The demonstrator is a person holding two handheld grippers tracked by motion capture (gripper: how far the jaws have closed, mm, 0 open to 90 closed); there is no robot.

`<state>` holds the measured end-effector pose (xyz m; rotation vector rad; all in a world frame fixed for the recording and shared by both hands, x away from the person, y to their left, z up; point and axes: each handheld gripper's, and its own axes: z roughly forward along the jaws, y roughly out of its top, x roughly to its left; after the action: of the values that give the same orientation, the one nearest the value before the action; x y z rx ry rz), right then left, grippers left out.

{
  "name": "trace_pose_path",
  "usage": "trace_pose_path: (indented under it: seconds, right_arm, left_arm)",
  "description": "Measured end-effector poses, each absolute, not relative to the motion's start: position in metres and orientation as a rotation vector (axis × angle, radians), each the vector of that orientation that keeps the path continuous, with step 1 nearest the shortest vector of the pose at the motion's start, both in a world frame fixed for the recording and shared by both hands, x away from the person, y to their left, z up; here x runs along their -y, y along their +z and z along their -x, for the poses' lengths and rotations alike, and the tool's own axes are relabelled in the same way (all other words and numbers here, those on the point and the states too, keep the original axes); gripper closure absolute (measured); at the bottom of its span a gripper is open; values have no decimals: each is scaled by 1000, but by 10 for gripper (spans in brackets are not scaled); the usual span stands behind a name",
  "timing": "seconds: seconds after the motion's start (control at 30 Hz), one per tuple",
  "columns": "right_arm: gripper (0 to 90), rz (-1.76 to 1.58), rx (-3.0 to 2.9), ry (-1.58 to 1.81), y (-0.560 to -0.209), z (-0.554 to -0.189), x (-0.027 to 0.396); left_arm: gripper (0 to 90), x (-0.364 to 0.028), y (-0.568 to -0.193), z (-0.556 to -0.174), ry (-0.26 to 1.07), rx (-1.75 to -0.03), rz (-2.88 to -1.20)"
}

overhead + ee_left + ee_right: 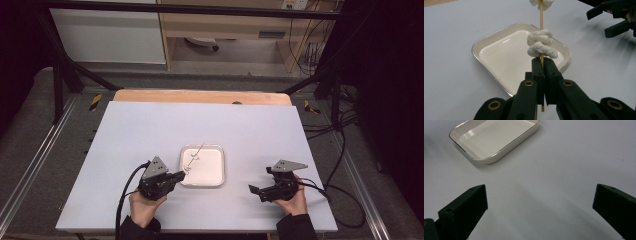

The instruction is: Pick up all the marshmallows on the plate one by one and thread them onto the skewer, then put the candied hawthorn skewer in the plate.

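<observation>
Dim, soft light; dark surroundings

The skewer looks like pale, matt wood, and the white lumps threaded on it look soft and fluffy — puffy, wrinkled, without shine. The tray appears enamelled: glossy cream inside, with a thin metallic rim. The table is smooth, matt and pale grey — its far edge bare wood. The left gripper looks like matt black plastic with brass-coloured rivets.

White tray on table
</observation>
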<state>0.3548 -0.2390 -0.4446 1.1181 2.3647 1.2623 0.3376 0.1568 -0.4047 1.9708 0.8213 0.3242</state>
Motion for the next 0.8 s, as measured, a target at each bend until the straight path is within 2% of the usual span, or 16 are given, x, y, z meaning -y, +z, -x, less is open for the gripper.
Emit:
trace_pose_path:
  seconds: [0.8]
  right_arm:
    - [4, -1126, -2377, 1236, -449, -350, 247]
  left_arm:
    - [881, -134, -412, -379, 314, -891, -2060]
